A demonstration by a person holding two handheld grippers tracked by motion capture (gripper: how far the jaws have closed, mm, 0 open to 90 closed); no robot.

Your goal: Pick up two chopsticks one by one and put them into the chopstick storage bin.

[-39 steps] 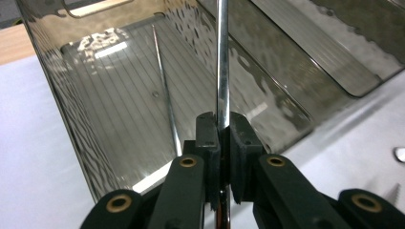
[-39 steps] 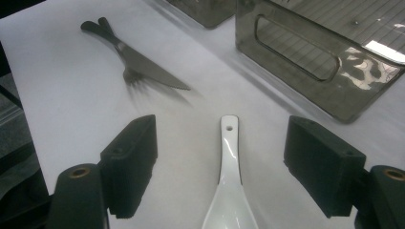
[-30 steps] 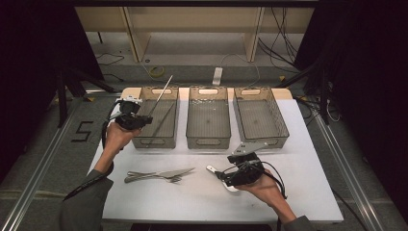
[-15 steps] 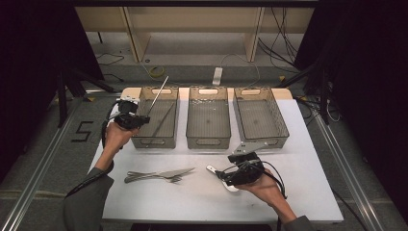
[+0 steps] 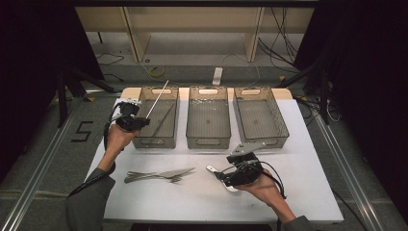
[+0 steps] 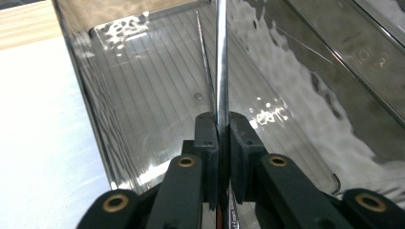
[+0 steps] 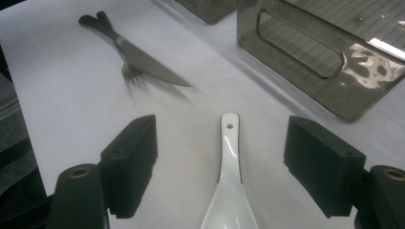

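Floor [image 5: 57, 159] beside table [image 5: 308, 192] marked "5" [image 5: 82, 131].

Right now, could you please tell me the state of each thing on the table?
left gripper: shut on chopstick, jaws just easing.
right gripper: open around white spoon.
left bin: holds one chopstick.
middle bin: empty.
right bin: empty.
knife: lying flat across fork.
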